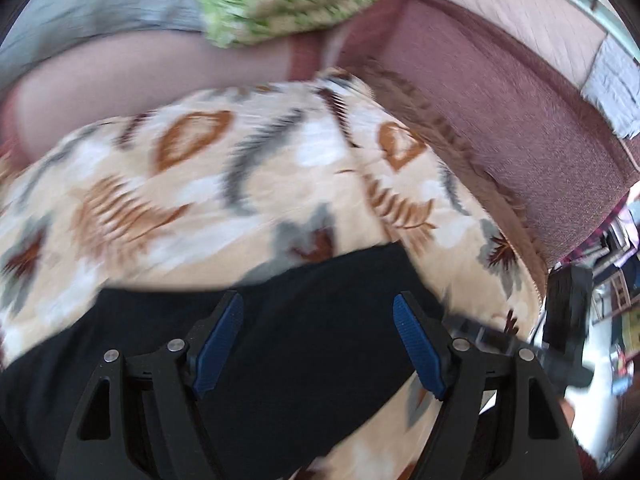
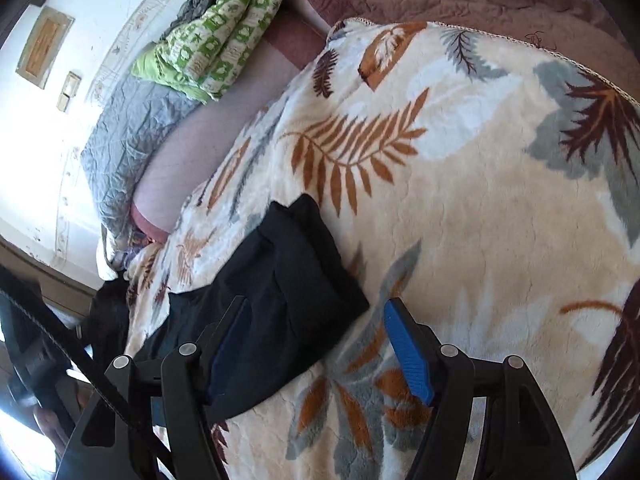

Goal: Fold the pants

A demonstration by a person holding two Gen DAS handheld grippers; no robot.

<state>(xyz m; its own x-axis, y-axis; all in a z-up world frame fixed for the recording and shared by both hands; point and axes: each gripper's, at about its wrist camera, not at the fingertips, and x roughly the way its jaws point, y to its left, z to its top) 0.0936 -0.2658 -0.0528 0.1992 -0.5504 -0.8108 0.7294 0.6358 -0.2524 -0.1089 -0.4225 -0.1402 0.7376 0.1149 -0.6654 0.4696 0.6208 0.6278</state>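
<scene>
Black pants (image 2: 276,280) lying folded into a compact bundle, lower left, on leaf blanket (image 2: 480,208); both grippers (image 1: 318,344) (image 2: 316,344) gaping wide, gripping nothing; folding looking nearly done.

Black pants (image 2: 280,280) lie on the leaf-print blanket (image 2: 460,200).

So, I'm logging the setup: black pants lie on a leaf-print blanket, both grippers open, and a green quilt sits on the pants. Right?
Not quite. The green quilt sits far from the pants, up by the wall at the bed's far end, as the right wrist view shows. The rest holds: the pants lie on the leaf-print blanket, with the left gripper and right gripper open.
</scene>
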